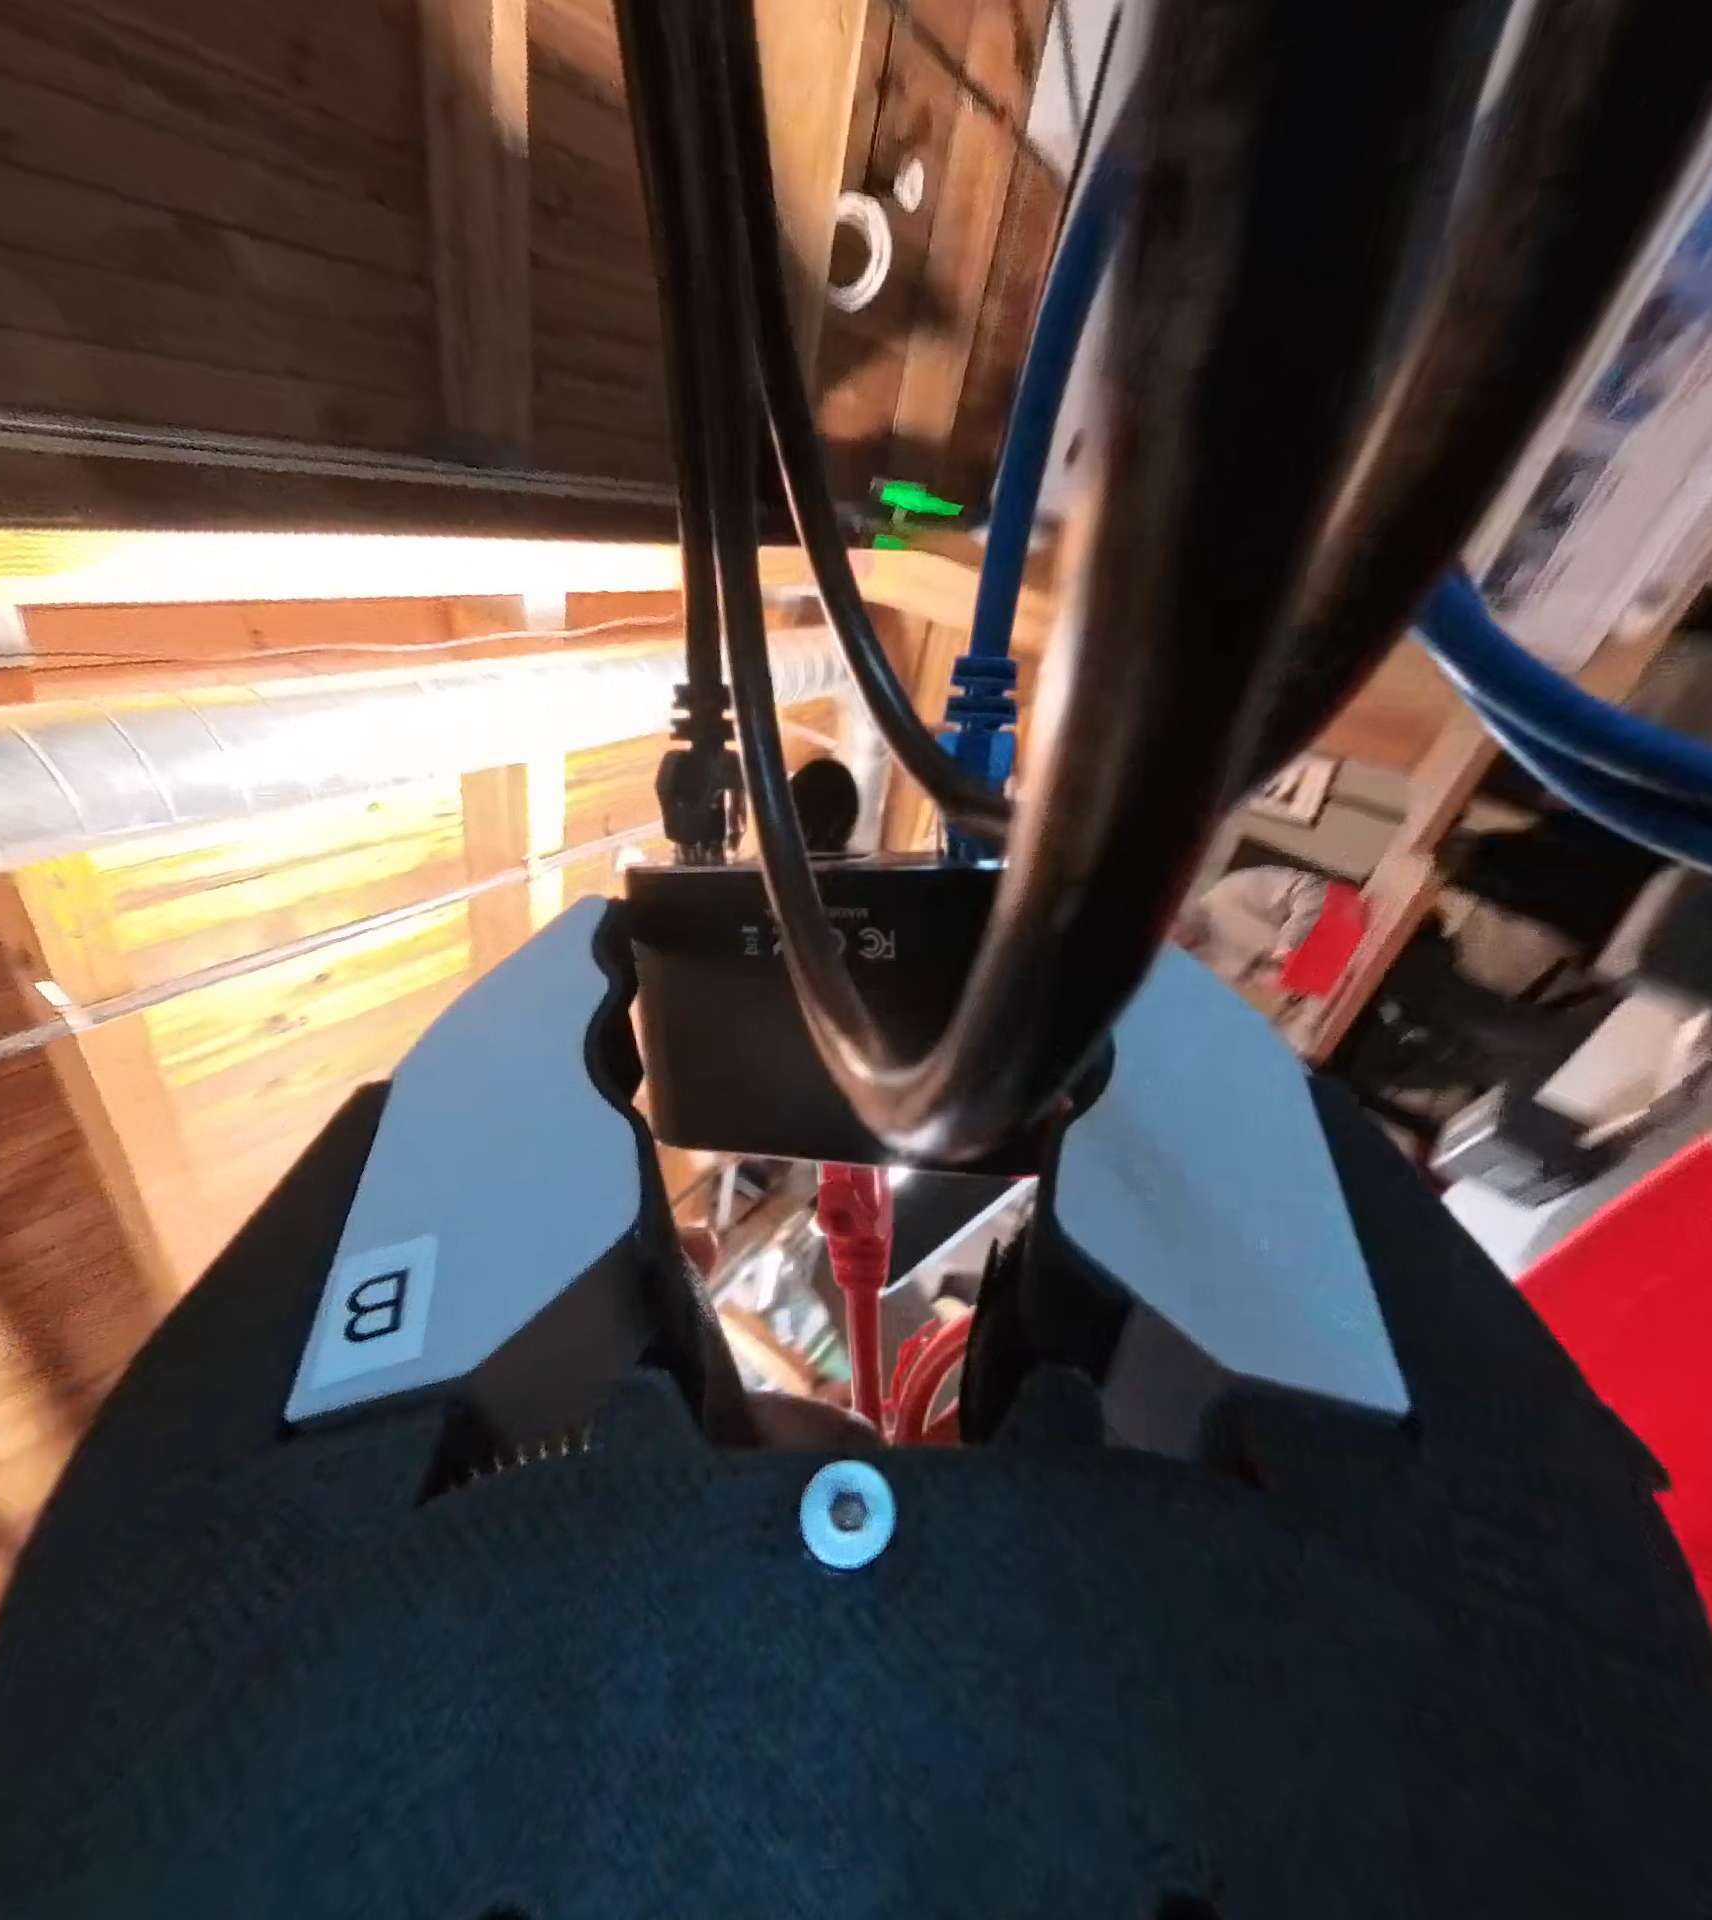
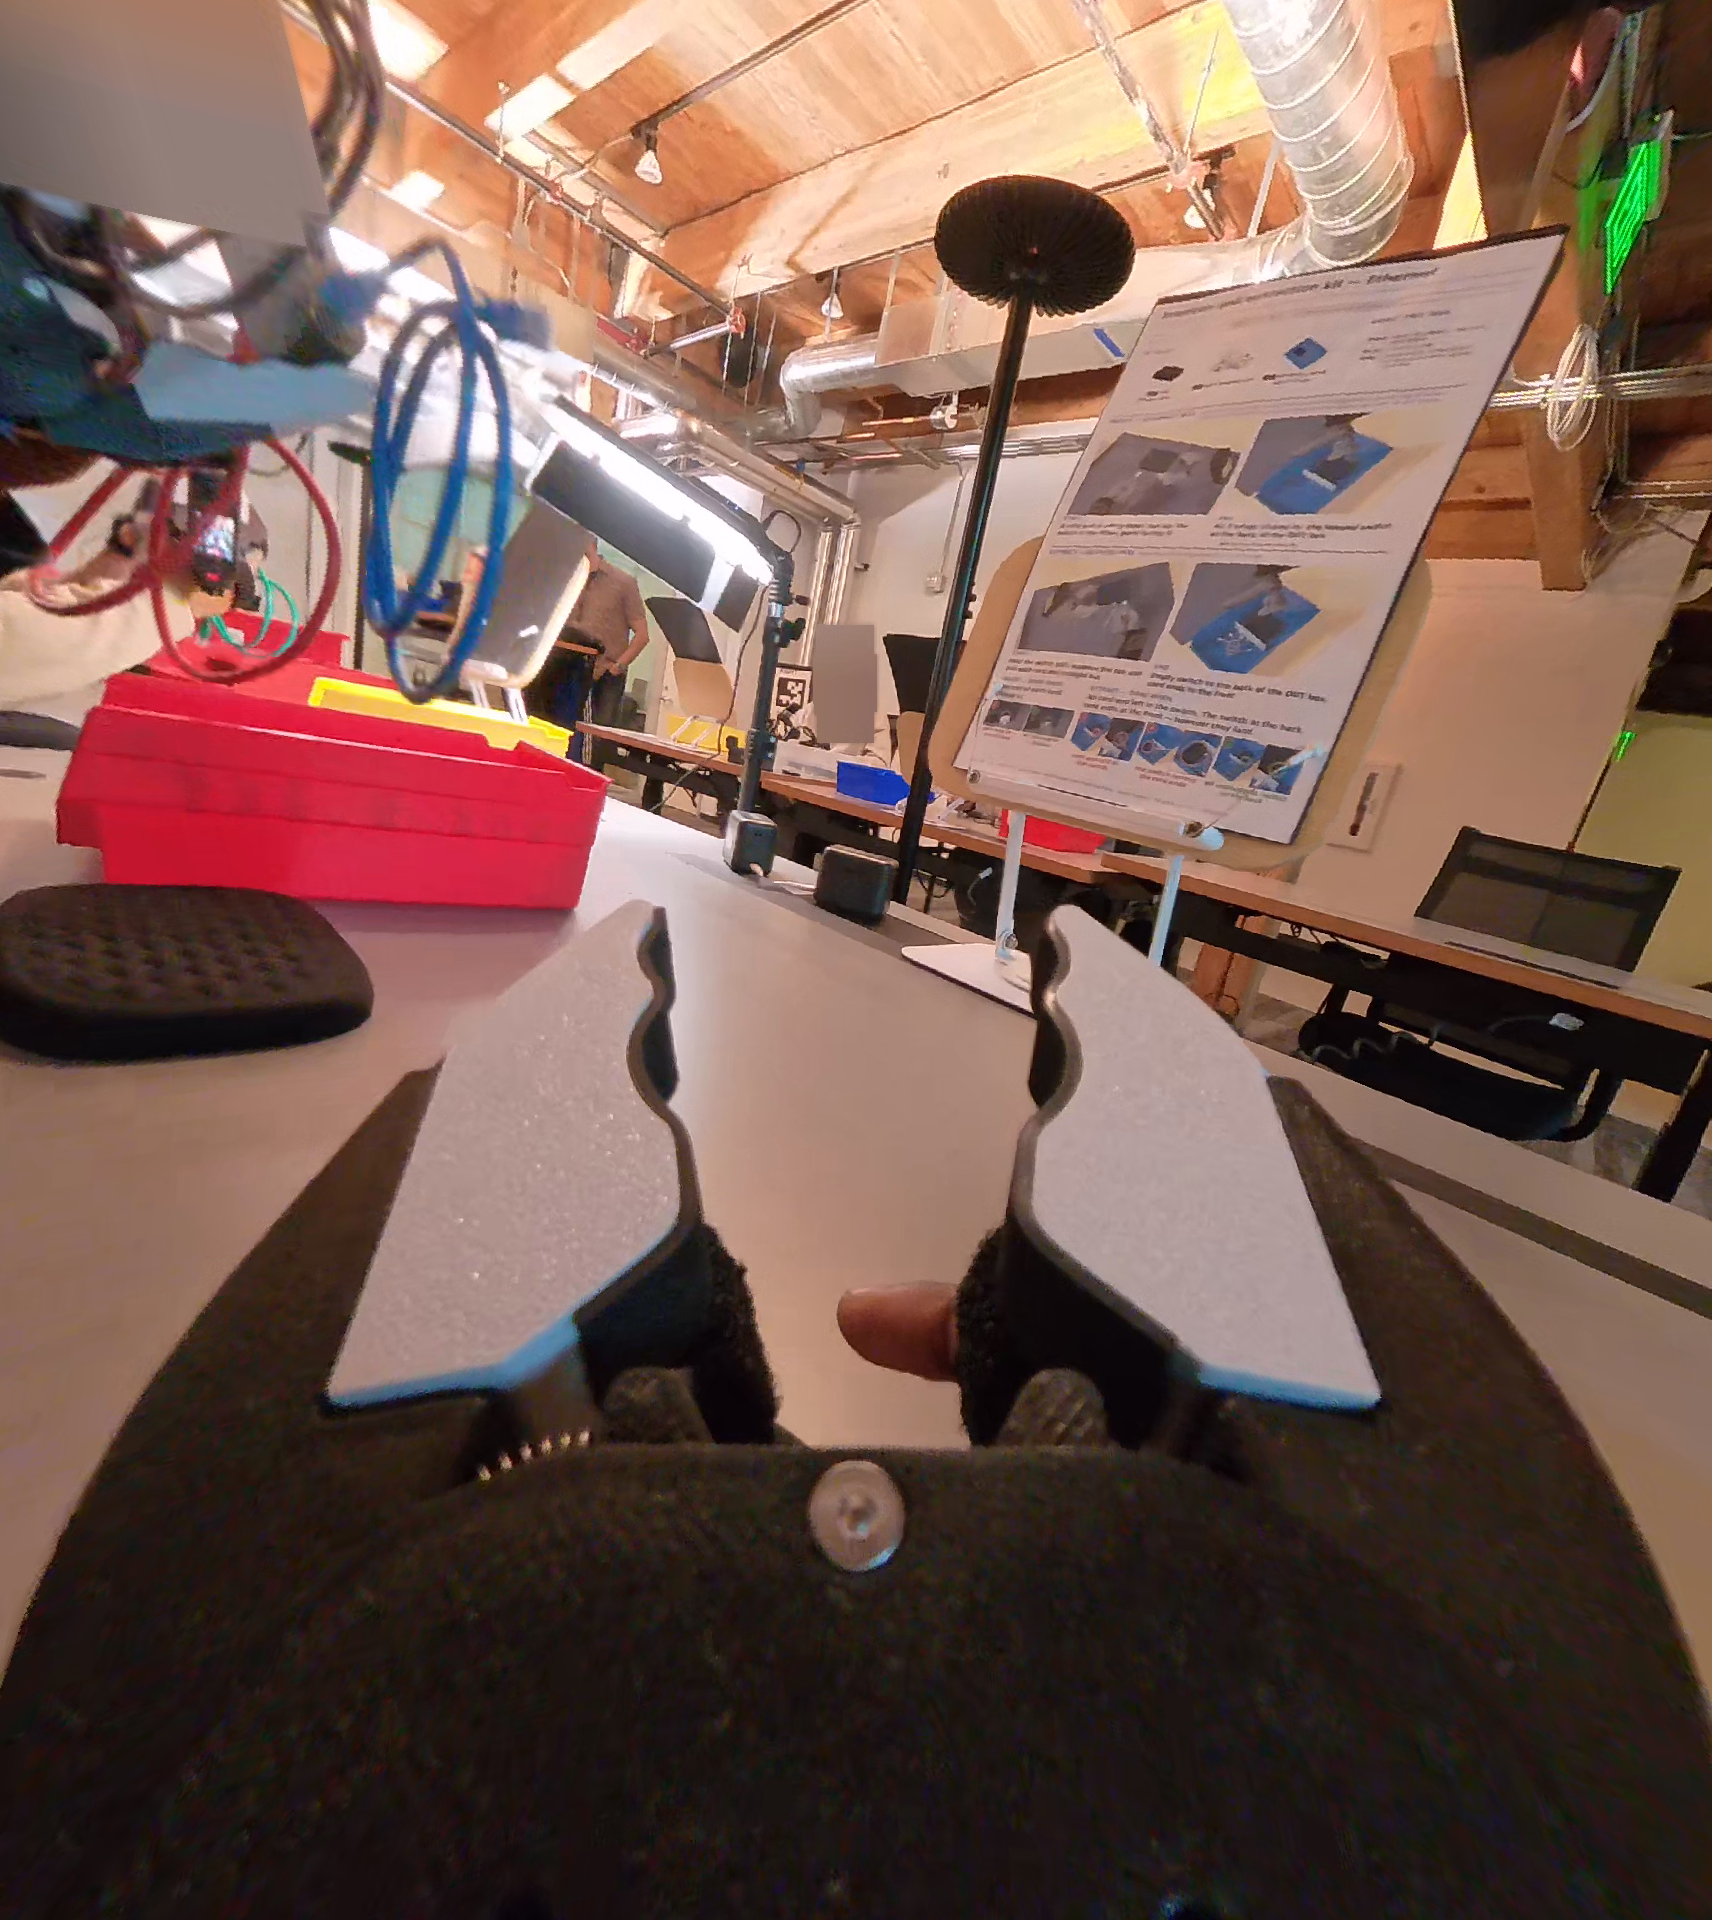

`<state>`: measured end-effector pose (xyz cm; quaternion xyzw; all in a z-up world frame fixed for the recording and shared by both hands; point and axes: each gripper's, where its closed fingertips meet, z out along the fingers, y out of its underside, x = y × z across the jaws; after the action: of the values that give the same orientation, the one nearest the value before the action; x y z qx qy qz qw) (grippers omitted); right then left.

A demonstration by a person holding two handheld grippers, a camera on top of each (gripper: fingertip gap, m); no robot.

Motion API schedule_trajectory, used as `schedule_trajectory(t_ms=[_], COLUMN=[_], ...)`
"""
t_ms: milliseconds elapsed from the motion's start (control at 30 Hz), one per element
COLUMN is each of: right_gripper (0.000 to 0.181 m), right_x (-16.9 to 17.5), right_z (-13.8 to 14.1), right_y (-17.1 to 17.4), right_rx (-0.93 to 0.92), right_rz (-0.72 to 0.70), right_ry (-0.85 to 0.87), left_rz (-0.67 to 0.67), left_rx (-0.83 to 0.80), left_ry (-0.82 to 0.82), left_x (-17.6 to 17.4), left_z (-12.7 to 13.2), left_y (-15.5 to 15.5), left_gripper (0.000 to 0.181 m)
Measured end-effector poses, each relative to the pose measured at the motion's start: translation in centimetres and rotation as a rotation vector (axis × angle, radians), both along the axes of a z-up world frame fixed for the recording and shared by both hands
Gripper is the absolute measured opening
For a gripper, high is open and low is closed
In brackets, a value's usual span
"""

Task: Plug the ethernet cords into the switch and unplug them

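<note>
Our left gripper (image 1: 857, 1023), raised and tilted toward the ceiling, clamps the black switch (image 1: 727, 1029) with black (image 1: 696, 769) and blue cords (image 1: 982, 707) plugged in, while our right gripper (image 2: 852, 997) rests low over the table (image 2: 810, 1122), jaws wide and empty.

The small rectangular plastic switch (image 1: 727, 1023) is black, and from it come a glossy black cord (image 1: 696, 748), a blue cord with a ribbed blue boot (image 1: 982, 717) and a red cord (image 1: 857, 1262). Each tool has a black textured body with pale grey flat finger plates (image 2: 530, 1174). On the pale beige table (image 2: 156, 1195) lie red plastic trays (image 2: 332, 821), a yellow tray (image 2: 416, 707) and a black soft pad with a dimpled dot pattern (image 2: 171, 966).
</note>
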<state>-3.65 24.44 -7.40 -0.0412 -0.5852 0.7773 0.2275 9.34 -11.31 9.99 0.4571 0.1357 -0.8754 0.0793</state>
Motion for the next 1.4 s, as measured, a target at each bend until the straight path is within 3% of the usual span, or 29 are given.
schedule_trajectory(t_ms=[267, 367, 467, 533, 600, 800, 1000, 1033, 1067, 1100, 1167, 1333, 1400], right_gripper=[0.057, 0.058, 0.067, 0.079, 0.081, 0.073, 0.064, 0.052, 0.048, 0.033, 0.028, 0.022, 0.022], right_x=[-0.7, 1.8, 5.5, 7.6, 8.2, 7.9, 8.2, 8.5, 8.4, 7.7, 6.9, 5.6, 4.9], right_z=[-0.6, -0.3, 1.6, 3.3, 4.0, 3.0, 2.3, 2.1, 1.8, 1.6, 1.3, 1.3, 1.3], right_y=[-2.5, -6.1, -9.4, -10.4, -11.1, -14.1, -15.0, -15.0, -15.0, -14.9, -14.7, -13.8, -13.3], right_rx=[0.130, 0.139, 0.050, -0.041, -0.070, -0.037, 0.026, 0.043, 0.053, 0.051, 0.054, -0.001, -0.015], right_rz=[-0.113, 0.041, 0.310, 0.509, 0.602, 0.440, 0.383, 0.387, 0.362, 0.303, 0.272, 0.345, 0.362], right_ry=[0.024, 0.006, -0.082, -0.195, -0.291, -0.275, -0.320, -0.306, -0.290, -0.287, -0.276, -0.350, -0.397], left_rz=[-0.427, -0.548, -0.586, -0.571, -0.542, -0.518, -0.460, -0.452, -0.435, -0.436, -0.497, -0.569, -0.676], left_rx=[0.140, 0.178, 0.178, 0.150, 0.136, 0.126, 0.116, 0.096, 0.083, 0.065, 0.089, 0.062, 0.153], left_ry=[-0.098, -0.160, -0.235, -0.270, -0.293, -0.329, -0.345, -0.346, -0.343, -0.346, -0.352, -0.408, -0.462], left_x=[-2.1, -3.1, -4.2, -4.9, -5.5, -6.3, -6.8, -6.8, -6.9, -7.0, -7.0, -6.8, -6.4], left_z=[-5.7, -8.1, -10.6, -12.0, -13.0, -14.3, -15.5, -15.8, -16.0, -16.2, -16.6, -17.4, -17.2], left_y=[14.3, 18.3, 20.6, 21.1, 20.8, 20.8, 20.6, 20.9, 20.8, 20.8, 21.4, 22.4, 22.4], left_gripper=[0.079, 0.079, 0.079, 0.079, 0.079, 0.079, 0.072, 0.058, 0.054, 0.054, 0.052, 0.053, 0.056])
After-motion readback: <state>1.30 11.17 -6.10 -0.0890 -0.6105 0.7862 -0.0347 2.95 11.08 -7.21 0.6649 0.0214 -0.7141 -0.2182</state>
